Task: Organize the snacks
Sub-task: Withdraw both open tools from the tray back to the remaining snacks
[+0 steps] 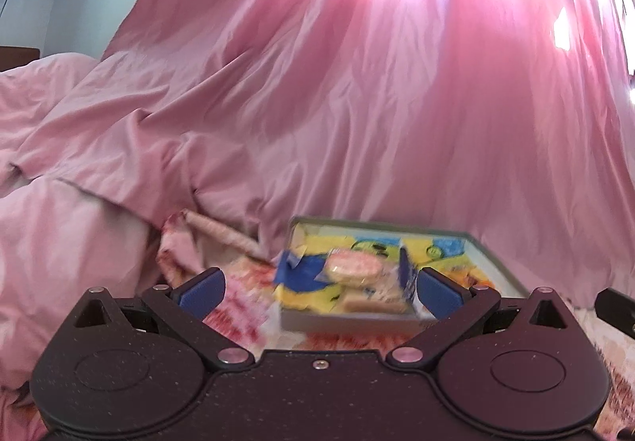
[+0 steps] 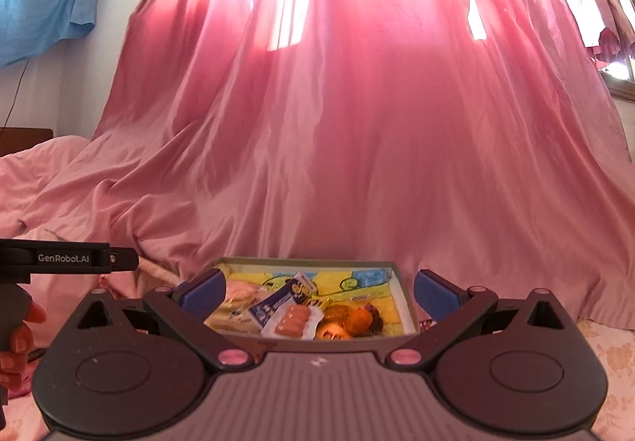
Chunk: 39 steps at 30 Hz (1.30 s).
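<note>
Snacks [image 2: 293, 316] in tray [image 2: 401, 282]; both grippers near level, fingers wide, nothing held

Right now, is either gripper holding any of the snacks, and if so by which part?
Nothing is held. The left gripper and right gripper both have open, empty jaws; the snacks lie in the tray.

Black tool [image 2: 317, 292], blue pads [image 2: 202, 292], "GenRobot.AI" marking
</note>
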Available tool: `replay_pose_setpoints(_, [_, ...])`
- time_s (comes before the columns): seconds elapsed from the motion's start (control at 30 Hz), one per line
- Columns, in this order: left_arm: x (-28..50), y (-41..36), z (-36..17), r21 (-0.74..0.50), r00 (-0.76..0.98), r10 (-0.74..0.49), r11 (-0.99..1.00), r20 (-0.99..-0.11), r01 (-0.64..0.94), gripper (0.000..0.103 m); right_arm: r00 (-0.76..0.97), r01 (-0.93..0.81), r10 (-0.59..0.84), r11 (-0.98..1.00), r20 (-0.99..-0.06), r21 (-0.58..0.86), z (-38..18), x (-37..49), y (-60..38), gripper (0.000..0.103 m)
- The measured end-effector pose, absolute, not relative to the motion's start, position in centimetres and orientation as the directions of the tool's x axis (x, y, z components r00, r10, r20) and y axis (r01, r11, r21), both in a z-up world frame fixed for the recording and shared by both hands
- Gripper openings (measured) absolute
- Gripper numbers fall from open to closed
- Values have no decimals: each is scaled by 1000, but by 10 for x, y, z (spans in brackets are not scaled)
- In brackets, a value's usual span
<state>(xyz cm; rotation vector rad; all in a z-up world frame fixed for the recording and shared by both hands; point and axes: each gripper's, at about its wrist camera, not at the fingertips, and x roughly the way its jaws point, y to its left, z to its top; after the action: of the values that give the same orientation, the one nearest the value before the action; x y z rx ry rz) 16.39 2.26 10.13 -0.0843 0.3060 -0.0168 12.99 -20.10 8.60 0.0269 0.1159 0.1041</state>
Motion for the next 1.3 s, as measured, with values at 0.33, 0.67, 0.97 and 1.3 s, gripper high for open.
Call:
replay_pose_setpoints(0.33, [124,42,60,-39,929,-8,999,-371,-7,102,971,-149,146,989,-191,0,54,88,-187,103])
replay_pose_setpoints(0.67, [110,53,16,-48,882,-4,999,-472,-21,102,938,-160,155,987,-311,9,20,73,-175,103])
replay_pose_setpoints(0.97, [113,55,-5,-18,842,-1,1000,-540,-11,102,900,-179,164,984,-404,-1,-3,78,-159,103])
replay_pose_setpoints(1.3, [120,58,-11,-4,835,2,1000,-551,-5,102,878,-179,161,984,-450,3,-17,87,-153,103])
